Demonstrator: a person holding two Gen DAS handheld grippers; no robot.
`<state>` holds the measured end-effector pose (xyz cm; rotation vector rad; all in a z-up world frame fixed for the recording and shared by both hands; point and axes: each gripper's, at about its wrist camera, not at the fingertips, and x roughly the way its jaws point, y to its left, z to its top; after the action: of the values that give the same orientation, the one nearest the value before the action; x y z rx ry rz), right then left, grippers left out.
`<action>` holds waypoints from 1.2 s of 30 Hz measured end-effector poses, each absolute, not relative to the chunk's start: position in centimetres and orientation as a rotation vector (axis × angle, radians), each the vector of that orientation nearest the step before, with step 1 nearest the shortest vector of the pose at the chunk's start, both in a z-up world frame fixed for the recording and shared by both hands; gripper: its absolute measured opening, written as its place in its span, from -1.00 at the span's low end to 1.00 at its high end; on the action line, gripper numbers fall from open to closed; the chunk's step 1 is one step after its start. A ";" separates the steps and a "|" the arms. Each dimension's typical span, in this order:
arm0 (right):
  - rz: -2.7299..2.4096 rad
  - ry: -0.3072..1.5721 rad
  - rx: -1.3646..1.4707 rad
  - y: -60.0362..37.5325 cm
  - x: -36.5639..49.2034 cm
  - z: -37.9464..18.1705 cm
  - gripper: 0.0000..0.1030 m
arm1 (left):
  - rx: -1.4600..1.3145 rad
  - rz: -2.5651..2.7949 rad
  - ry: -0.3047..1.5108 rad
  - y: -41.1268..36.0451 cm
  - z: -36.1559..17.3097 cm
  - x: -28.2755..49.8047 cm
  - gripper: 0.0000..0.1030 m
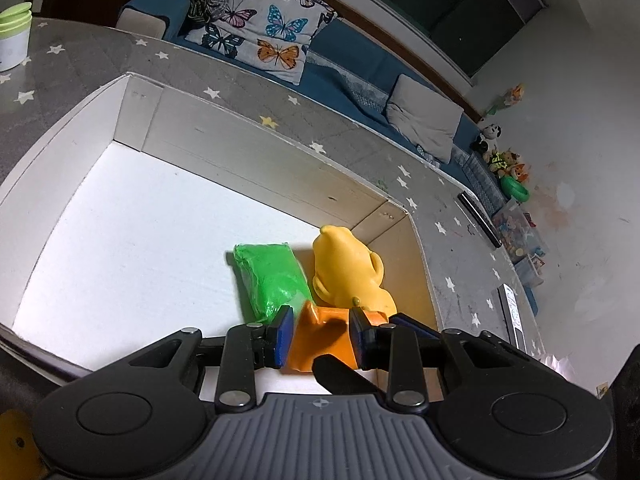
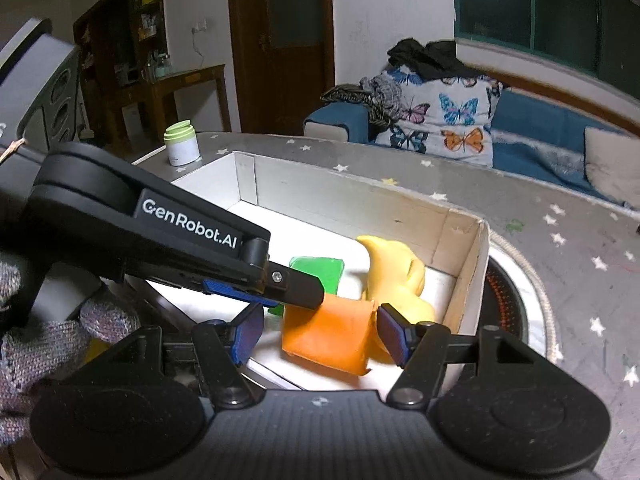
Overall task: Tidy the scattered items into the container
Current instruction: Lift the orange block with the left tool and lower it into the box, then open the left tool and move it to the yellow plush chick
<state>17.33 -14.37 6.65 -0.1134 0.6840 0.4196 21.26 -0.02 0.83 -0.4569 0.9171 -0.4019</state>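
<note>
A white open box (image 1: 256, 152) stands on the grey star-patterned table. Inside it lie a green packet (image 1: 272, 276) and a yellow rubber duck (image 1: 348, 268) near the right corner. My left gripper (image 1: 320, 334) is shut on an orange packet (image 1: 320, 340) and holds it inside the box, just in front of the green packet and duck. In the right wrist view the left gripper (image 2: 304, 300) reaches in from the left onto the orange packet (image 2: 328, 332). My right gripper (image 2: 320, 334) is open with its fingers on either side of the orange packet, apart from it. The box (image 2: 468, 280), green packet (image 2: 320, 272) and duck (image 2: 396, 272) show behind.
A white jar with a green lid (image 2: 182, 144) stands on the table beyond the box. A black remote (image 1: 480, 220) lies on the table at the right. A round wicker-edged mat (image 2: 516, 304) lies under the box's right end. A blue sofa with cushions (image 2: 440, 120) is behind the table.
</note>
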 end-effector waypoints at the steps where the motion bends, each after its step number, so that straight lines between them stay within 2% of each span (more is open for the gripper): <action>1: 0.417 0.679 -0.119 -14.3 17.1 6.8 0.25 | -0.455 -0.400 0.914 0.0 0.9 21.1 -0.38; 5: 0.418 0.662 -0.108 -14.6 16.3 7.2 0.27 | -0.449 -0.398 0.893 0.4 1.6 20.3 -0.38; 8: 0.420 0.640 -0.098 -14.8 15.5 7.7 0.45 | -0.450 -0.398 0.875 0.8 2.3 19.4 -0.38; 20: 0.453 0.543 -0.071 -14.5 10.4 9.5 0.70 | -0.408 -0.356 0.793 3.7 4.4 13.8 -0.37; 22: 0.461 0.536 -0.062 -14.3 9.7 9.5 0.80 | -0.403 -0.335 0.779 4.5 4.4 12.7 -0.37; 36: 0.598 0.592 -0.083 -10.2 6.7 7.3 0.95 | -0.489 -0.221 0.754 9.9 2.9 7.7 -0.34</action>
<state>6.71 -10.24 7.30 -0.0832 0.5923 0.5984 7.69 9.87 2.89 -0.4894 0.7541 -0.2215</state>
